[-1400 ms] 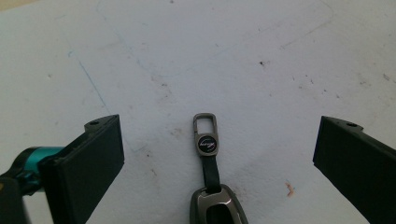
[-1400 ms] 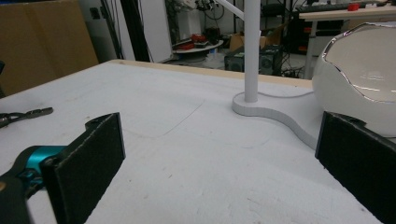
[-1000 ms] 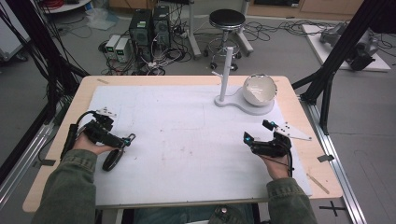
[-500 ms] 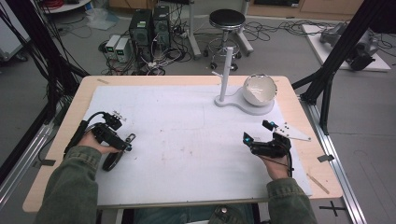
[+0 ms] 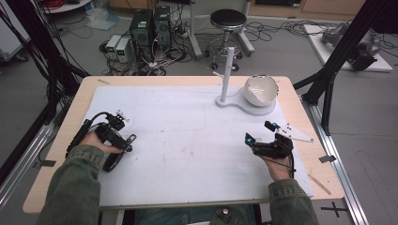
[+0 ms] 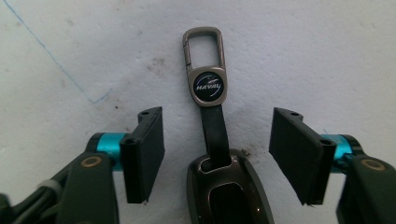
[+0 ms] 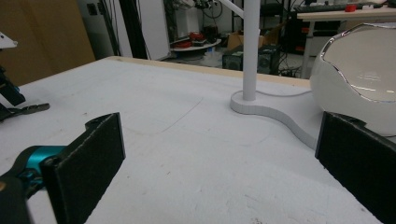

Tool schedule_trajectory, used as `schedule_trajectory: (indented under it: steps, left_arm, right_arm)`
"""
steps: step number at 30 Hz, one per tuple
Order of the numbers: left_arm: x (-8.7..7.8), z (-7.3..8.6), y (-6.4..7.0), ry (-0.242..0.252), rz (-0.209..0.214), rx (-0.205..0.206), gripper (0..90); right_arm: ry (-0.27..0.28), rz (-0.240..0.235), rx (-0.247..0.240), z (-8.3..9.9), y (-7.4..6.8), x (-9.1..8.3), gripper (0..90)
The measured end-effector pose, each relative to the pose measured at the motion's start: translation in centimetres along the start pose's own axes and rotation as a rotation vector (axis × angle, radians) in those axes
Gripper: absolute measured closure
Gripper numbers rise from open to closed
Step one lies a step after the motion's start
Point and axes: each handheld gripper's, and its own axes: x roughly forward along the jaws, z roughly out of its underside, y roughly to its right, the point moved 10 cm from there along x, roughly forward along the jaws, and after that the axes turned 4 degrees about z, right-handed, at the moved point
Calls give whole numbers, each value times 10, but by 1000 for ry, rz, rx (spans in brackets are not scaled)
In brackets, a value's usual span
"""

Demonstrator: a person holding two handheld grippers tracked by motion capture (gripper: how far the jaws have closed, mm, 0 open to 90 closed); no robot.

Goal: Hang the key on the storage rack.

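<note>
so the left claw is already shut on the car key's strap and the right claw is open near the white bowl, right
Not quite. The left claw is open: in the left gripper view its jaws stand apart on either side of the car key, touching nothing. The right claw is indeed open near the white bowl.

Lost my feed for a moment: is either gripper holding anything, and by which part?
Nothing is held. The left gripper is open astride the car key fob and strap; the right gripper is open over bare table.
</note>
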Motion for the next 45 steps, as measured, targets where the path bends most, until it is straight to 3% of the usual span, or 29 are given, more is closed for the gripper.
schedule_trajectory:
  steps: [3, 10, 11, 16, 17, 18, 24, 32, 36, 42, 45]
  left_arm:
    - [2, 2, 0, -18, -7, 10, 450]
    - [5, 0, -4, -5, -21, 18, 623]
    - [5, 0, -5, -1, -35, 22, 712]
    - [4, 0, -4, -5, -33, 32, 747]
    - [4, 0, -4, -5, -33, 32, 815]
    - [4, 1, -3, -5, -35, 50, 818]
    - [4, 2, -2, -12, -24, 64, 834]
    - [3, 2, 0, -13, -8, 34, 834]
    - [1, 1, 0, -11, -25, 39, 834]
    - [-10, -1, 5, 22, -11, 47, 833]
    - [-21, -4, 8, 22, -29, 90, 832]
  right_arm:
    - [0, -1, 1, 0, 0, 0, 4]
    - [11, 7, -3, -2, 1, -1, 4]
    - [14, 11, -3, -2, 1, -1, 4]
    - [15, 14, 2, -2, 2, -2, 4]
    - [16, 12, 0, -2, 2, -2, 4]
    - [14, 13, 0, -2, 2, -2, 4]
    - [17, 17, 1, -2, 2, -2, 4]
    - [18, 15, -2, -2, 2, -2, 4]
    - [15, 14, 2, -2, 2, -2, 4]
    - [17, 12, -2, -2, 2, -1, 4]
    - [12, 8, -3, -2, 1, 0, 4]
